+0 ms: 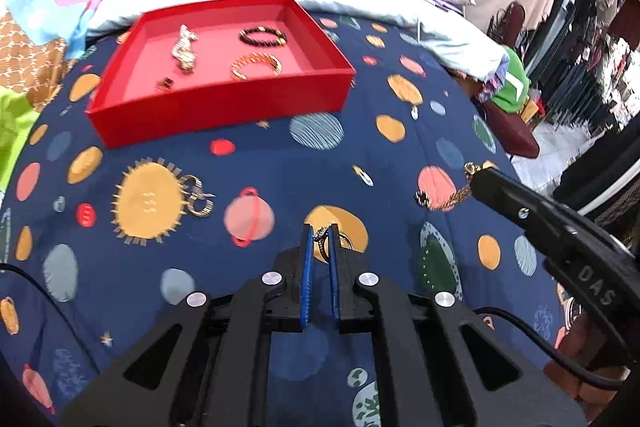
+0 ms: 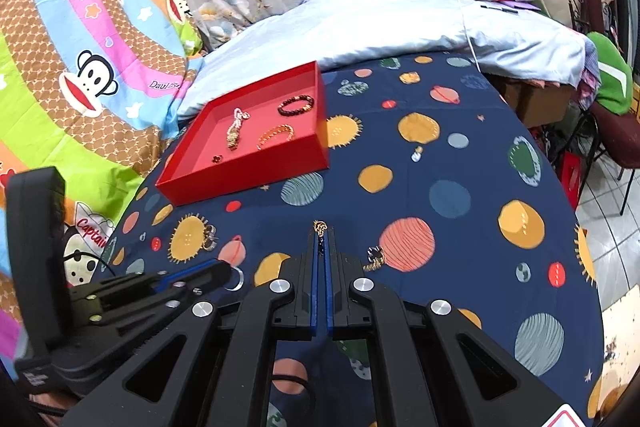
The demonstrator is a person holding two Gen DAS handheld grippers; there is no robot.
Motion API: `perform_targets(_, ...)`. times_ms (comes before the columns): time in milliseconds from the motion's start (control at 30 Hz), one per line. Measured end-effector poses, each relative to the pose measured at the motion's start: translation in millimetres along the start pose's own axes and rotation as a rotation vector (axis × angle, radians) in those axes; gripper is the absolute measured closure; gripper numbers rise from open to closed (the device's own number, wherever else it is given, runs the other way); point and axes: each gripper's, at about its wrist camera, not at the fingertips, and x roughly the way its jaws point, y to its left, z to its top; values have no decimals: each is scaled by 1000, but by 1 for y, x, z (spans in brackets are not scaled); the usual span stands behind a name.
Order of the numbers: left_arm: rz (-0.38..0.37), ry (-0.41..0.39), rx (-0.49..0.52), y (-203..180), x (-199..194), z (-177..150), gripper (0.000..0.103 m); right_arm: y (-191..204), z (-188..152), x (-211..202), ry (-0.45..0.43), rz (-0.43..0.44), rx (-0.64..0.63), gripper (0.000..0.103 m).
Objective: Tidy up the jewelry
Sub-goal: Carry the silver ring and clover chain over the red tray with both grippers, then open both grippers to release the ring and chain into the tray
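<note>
A red tray (image 1: 224, 111) (image 2: 248, 171) sits at the back of the planet-print cloth and holds a dark bead bracelet (image 1: 263, 37), a gold bangle (image 1: 256, 65), a pale chain (image 1: 185, 51) and a small dark charm (image 1: 166, 83). My left gripper (image 1: 321, 233) is shut on a jewelled ring (image 1: 322, 235) low over the cloth; it also shows in the right wrist view (image 2: 224, 273). My right gripper (image 2: 321, 231) is shut on a gold chain (image 2: 320, 227) whose end with a dark pendant (image 2: 375, 254) trails on the cloth. The chain also shows in the left wrist view (image 1: 452, 199).
A pair of silver earrings (image 1: 198, 197) (image 2: 210, 237) lies on the cloth at the left. A pale blue quilt (image 2: 380, 23) and pillows bound the far side. The cloth's right edge drops to a tiled floor (image 2: 608, 195) with chairs.
</note>
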Motion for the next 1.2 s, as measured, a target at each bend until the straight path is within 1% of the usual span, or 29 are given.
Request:
perform_targets(167, 11, -34, -34, 16, -18, 10, 97, 16, 15, 4, -15, 24, -37, 101)
perform_targets(333, 27, -87, -59, 33, -32, 30, 97, 40, 39, 12, -37, 70, -88, 101)
perform_targets(467, 40, -133, -75, 50, -40, 54, 97, 57, 65, 18, -63, 112, -121, 101)
perform_targets(600, 63, -195, -74, 66, -50, 88, 97, 72, 99, 26, -87, 158, -142, 101)
perform_targets(767, 72, -236, -71, 82, -51, 127, 97, 93, 142, 52, -91, 172, -178, 101)
perform_targets(867, 90, -243, -61, 91, -43, 148, 97, 101, 161, 75, -75, 168, -190, 101)
perform_targets(933, 92, -231, -66, 100, -33, 159, 97, 104, 171, 94, -60, 167, -187, 101)
perform_targets(1067, 84, -204, -81, 117, -11, 179, 97, 110, 182, 124, -34, 157, -195, 101)
perform_targets(1200, 93, -175, -100, 132, 14, 193, 97, 116, 186, 158, 3, 151, -199, 101)
